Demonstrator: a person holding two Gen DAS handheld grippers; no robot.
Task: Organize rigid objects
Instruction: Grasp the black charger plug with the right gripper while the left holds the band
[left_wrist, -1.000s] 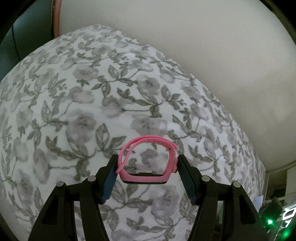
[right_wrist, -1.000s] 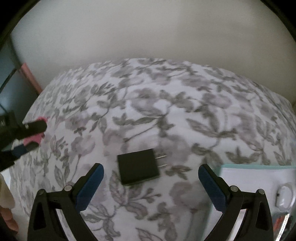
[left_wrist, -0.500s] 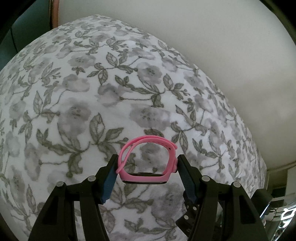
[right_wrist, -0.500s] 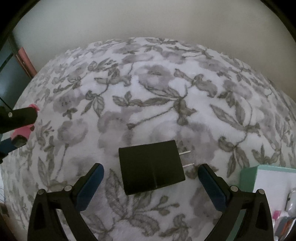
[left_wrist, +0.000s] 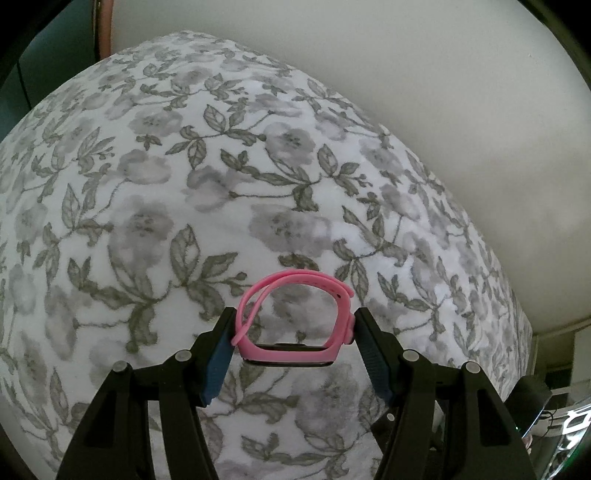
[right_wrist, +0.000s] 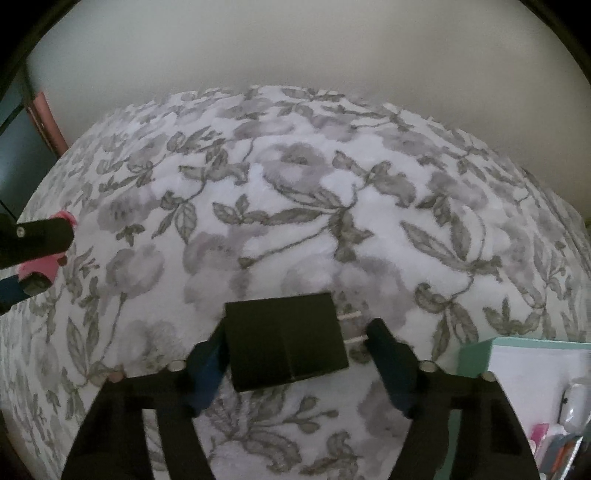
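The left gripper (left_wrist: 294, 334) pinches a pink band (left_wrist: 293, 319) above the floral blanket (left_wrist: 155, 192), its loop lying crosswise. Right of it, the right gripper (right_wrist: 295, 347) is closing around a black charger (right_wrist: 286, 341) on the blanket — prongs pointing right, clear of the right pad. A teal box (right_wrist: 474, 352) sits at far right. No writing is readable.

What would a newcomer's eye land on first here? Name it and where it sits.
The pink watch band, clamped between the left gripper pads above the floral blanket, stands out first. Next is the black plug adapter lying on the blanket between the right gripper jaws, which are closing on it, prongs toward the teal box at lower right.
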